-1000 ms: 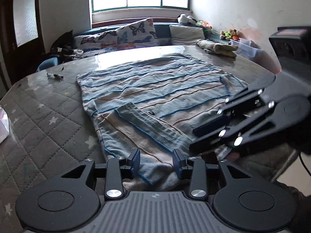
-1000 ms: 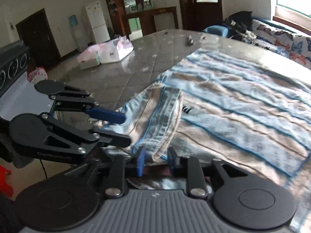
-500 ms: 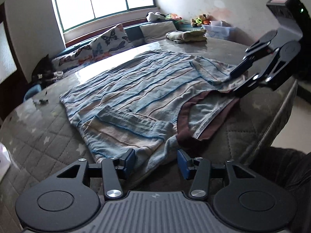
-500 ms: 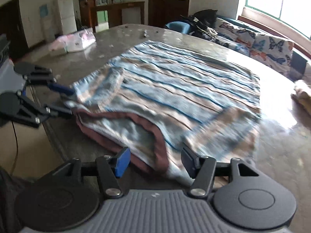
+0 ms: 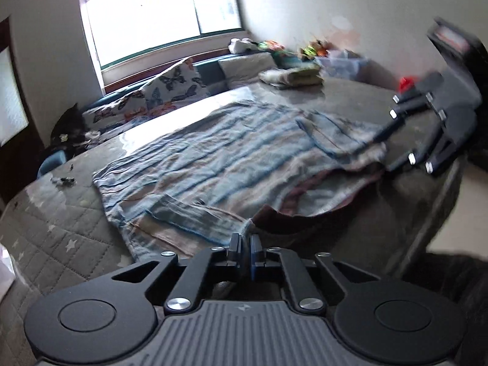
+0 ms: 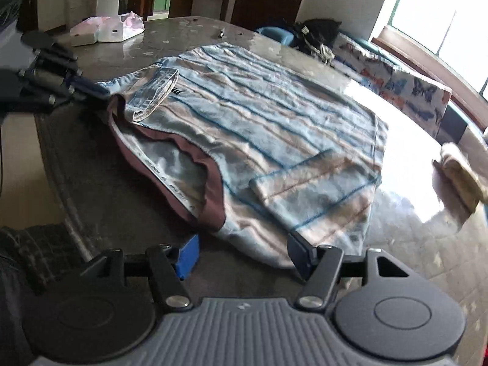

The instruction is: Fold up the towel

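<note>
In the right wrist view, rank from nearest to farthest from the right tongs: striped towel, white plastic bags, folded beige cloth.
1. Striped towel: its near edge lies between the right tongs.
2. Folded beige cloth: right, at the table's edge.
3. White plastic bags: far left.

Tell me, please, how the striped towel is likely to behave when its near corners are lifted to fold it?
The striped towel will probably be floppy: it lies wrinkled, with a corner already flopped over. It likely sags between grips, since its near edge droops over the table rim. It looks light; the left gripper, shut on its corner, bunches it easily.
</note>
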